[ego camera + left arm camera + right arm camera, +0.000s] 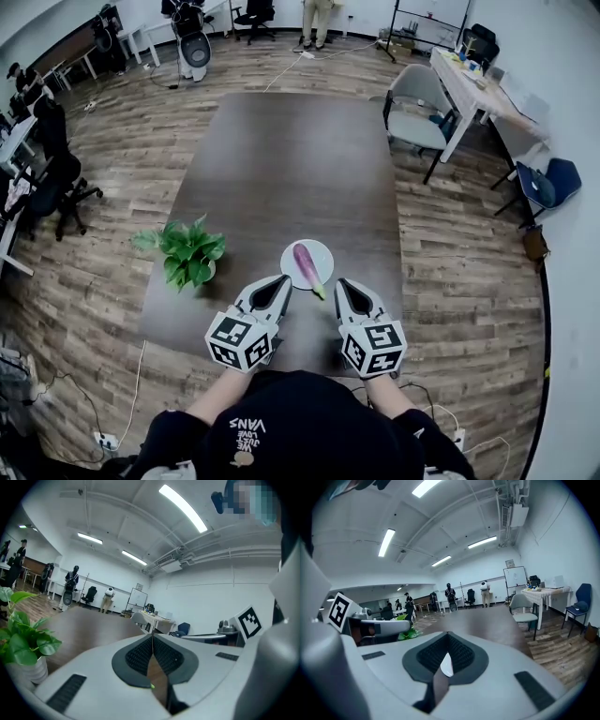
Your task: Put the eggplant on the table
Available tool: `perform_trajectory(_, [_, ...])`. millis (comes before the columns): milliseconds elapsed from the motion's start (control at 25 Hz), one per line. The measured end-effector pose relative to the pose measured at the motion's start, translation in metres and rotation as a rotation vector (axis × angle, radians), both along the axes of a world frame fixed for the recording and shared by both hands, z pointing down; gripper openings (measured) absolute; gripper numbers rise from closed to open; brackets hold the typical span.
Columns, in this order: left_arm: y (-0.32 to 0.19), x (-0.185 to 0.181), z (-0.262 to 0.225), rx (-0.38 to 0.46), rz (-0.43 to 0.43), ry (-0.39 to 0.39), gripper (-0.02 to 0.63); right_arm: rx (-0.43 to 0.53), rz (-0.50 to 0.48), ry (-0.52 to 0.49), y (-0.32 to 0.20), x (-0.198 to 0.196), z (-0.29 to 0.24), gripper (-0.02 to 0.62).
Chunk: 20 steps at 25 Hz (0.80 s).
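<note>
Eggplant (307,263) lies on white plate (327,251) at near end of bench (281,150), not yet on the bare top. Left claw (278,281) and right claw (345,286) both closed, pads meeting, nothing held. Eggplant sits just ahead, between the two claws. Its long axis runs mostly away from the person, with the green stem end angled toward the right claw. Right looks slightly nearer the stem, left nearer the body. Plant (190,251) well left, out of the way.
</note>
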<state>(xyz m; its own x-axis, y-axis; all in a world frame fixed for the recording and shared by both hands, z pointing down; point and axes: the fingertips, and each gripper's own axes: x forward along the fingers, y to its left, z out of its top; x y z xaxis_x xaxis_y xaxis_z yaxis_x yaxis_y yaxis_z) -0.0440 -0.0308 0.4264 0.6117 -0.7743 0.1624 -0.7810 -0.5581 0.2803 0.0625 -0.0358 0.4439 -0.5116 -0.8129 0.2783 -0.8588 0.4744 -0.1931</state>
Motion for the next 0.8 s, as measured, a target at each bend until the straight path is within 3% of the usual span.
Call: perform_trajectory(800, [0.0053, -0.0031, -0.0042, 0.018, -0.008, -0.010, 0.015, 0.005, -0.026, 0.027, 0.0052, -0.0071, -0.0012, 0.018])
